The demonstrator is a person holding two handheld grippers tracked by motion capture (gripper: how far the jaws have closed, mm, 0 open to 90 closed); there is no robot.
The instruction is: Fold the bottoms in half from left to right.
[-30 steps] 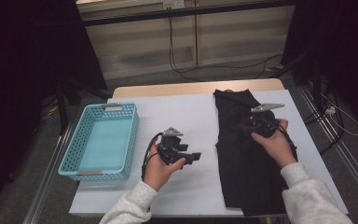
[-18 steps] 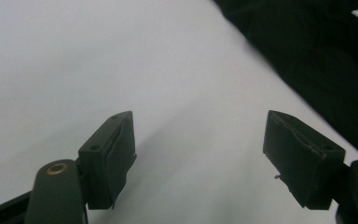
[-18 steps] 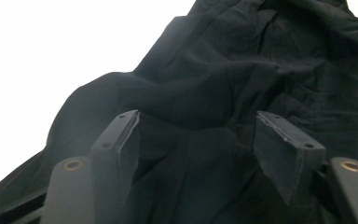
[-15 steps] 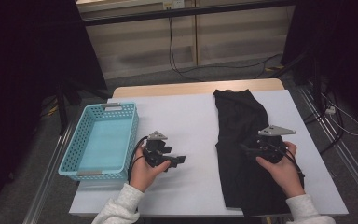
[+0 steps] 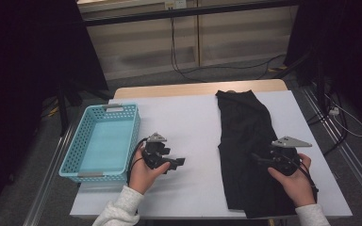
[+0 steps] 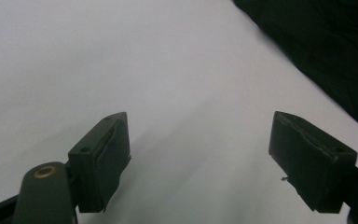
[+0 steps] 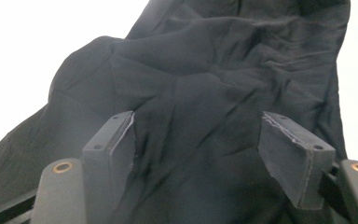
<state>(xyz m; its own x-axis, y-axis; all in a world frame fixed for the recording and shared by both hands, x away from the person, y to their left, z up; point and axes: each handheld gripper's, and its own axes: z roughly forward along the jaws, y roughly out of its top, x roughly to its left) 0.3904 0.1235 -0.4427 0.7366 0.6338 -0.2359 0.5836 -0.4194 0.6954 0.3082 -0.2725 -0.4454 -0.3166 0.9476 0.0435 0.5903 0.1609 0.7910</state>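
A long black garment [image 5: 245, 136] lies flat along the right side of the white table [image 5: 184, 122]. My right gripper [image 5: 258, 159] hovers over its near part, pointing left. Its jaws have just been opening and stand open; in the right gripper view [image 7: 198, 154] the wrinkled black cloth [image 7: 205, 74] lies beneath them, unpinched. My left gripper [image 5: 179, 163] rests low over bare table between the basket and the garment, pointing right. Its jaws have also been opening, with only white table between them [image 6: 198, 158]. The garment's edge [image 6: 326, 51] shows beyond them.
A light blue plastic basket [image 5: 78, 143] with nothing in it stands at the table's left side, close to my left hand. Metal rails run along both sides of the table. Cables lie on the floor behind it.
My right hand has drawn back toward the near edge, from the garment's middle to its near part. My left hand has slid a little toward the basket. Both pairs of jaws look wider.
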